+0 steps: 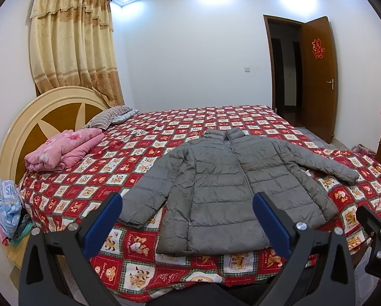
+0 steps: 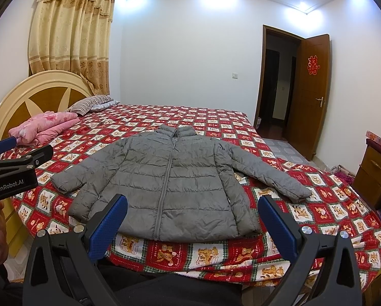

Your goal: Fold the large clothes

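A grey puffer jacket (image 1: 223, 178) lies flat and zipped on the bed, collar far, hem near, both sleeves spread out to the sides; it also shows in the right wrist view (image 2: 175, 181). My left gripper (image 1: 188, 201) is open and empty, held above the bed's near edge before the jacket's hem. My right gripper (image 2: 193, 204) is open and empty, also before the hem, to the right of the left one. The left gripper's body shows at the left edge of the right wrist view (image 2: 14, 176).
The bed (image 1: 129, 267) has a red patterned cover. A folded pink quilt (image 1: 63, 150) and striped pillows (image 1: 109, 118) lie by the headboard (image 1: 37, 117). A pile of clothes (image 1: 7, 209) sits left of the bed. A wooden cabinet (image 2: 376, 173) and open door (image 2: 307, 97) stand right.
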Demonstrator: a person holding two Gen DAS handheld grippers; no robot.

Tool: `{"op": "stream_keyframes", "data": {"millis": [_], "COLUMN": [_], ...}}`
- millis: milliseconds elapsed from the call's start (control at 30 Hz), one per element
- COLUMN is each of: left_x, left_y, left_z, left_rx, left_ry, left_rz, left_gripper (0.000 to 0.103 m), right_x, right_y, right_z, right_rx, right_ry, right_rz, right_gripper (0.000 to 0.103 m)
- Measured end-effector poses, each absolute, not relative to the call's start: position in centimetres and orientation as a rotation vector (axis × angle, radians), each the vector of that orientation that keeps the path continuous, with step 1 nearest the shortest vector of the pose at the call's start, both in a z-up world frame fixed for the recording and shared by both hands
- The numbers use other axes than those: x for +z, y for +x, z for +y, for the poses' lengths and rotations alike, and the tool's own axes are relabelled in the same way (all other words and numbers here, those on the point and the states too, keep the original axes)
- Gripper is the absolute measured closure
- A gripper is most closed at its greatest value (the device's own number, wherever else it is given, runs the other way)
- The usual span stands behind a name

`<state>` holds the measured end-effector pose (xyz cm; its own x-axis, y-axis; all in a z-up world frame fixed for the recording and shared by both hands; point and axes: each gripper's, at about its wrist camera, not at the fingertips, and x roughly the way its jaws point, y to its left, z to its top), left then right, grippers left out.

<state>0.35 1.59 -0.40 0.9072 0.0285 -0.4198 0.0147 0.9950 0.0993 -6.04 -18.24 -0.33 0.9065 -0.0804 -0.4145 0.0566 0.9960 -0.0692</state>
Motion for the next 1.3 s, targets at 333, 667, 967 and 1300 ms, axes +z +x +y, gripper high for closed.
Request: {"op": "stream_keyframes", "data": {"millis": [333,667,967,1300], "left_x": [-0.5,-0.5,-0.5,-1.6], "left_y": [0.5,0.5,0.6,1.6], "left_z": [1.8,1.7,1.7,1.5], "left_rx": [0.008,0.009,0.009,0.012], "left_ry": [0.098,0.097,0.098,0.107], "left_rz": [0.446,0.445,0.448,0.472], "left_gripper": [0.000,0.000,0.000,0.000], "right_x": [-0.6,-0.6,-0.7,-1.1], "right_y": [-6.0,-5.9,-5.9,-5.1], "right_z": [-18.2,-18.3,-18.2,-18.1], "right_rx": [-0.063,-0.059,-0.057,-0.046], "right_ry": [-0.052,-0.049,-0.049,-0.049], "right_rz": [0.437,0.439,0.441,0.456], "right_gripper": [0.001,0.001,0.001,0.001]}}
